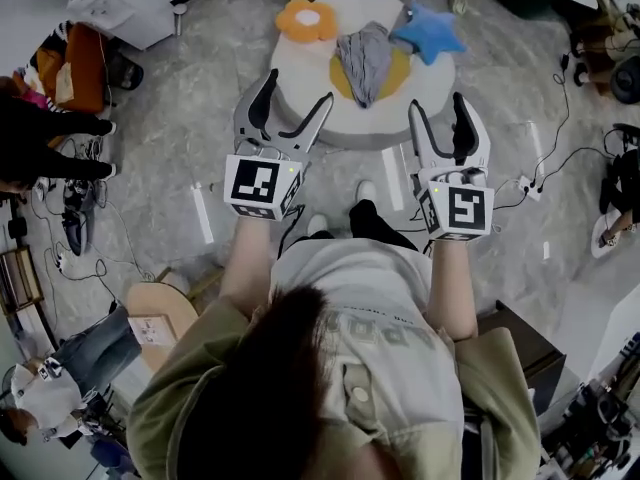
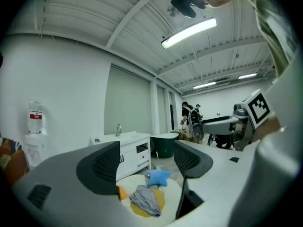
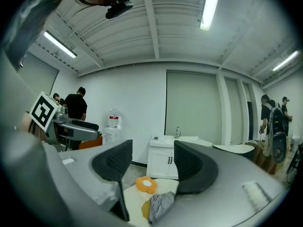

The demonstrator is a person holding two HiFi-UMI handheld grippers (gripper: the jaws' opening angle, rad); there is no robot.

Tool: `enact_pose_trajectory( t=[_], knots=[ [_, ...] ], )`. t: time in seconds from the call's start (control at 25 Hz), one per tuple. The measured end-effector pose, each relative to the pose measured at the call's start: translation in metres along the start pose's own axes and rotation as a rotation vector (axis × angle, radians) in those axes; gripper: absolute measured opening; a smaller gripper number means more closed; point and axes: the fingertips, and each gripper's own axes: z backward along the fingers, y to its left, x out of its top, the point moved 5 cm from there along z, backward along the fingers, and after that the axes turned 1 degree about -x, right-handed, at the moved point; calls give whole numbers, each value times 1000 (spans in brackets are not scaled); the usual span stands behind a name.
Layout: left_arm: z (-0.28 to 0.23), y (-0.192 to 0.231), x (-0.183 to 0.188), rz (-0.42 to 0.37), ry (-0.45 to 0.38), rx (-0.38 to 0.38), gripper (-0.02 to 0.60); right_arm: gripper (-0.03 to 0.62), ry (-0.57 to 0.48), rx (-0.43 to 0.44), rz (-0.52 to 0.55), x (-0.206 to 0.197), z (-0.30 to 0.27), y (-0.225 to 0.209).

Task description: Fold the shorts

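Observation:
The grey shorts (image 1: 365,60) lie crumpled on a round yellow mat (image 1: 400,68) on a low round white table (image 1: 300,80). Both grippers hover in front of the table's near edge, pointing roughly level toward it. My left gripper (image 1: 298,90) is open with nothing between its fingers, short of the shorts and to their left. My right gripper (image 1: 437,103) is open and empty too, near the table's right side. The shorts (image 2: 147,200) show low between the jaws of the left gripper (image 2: 147,163). In the right gripper view the shorts (image 3: 161,206) lie below the right gripper (image 3: 149,162).
An orange flower cushion (image 1: 306,20) and a blue star cushion (image 1: 428,32) rest on the table's far side. Cables and a power strip (image 1: 527,186) lie on the floor at right. A round wooden stool (image 1: 160,313) stands at lower left. A white sink cabinet (image 2: 128,152) stands behind the table.

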Motion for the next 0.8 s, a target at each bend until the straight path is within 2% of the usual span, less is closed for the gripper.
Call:
enact_pose_trajectory(
  t=[0.2, 0.52, 0.8],
  knots=[
    [-41, -14, -19, -86, 129, 10, 342, 264, 24, 51, -13, -10, -27, -40],
    [-95, -29, -43, -53, 224, 47, 345, 264, 79, 110, -40, -40, -63, -95],
    [-137, 2, -79, -41, 330, 26, 345, 264, 218, 149, -56, -92, -108, -107]
  ],
)
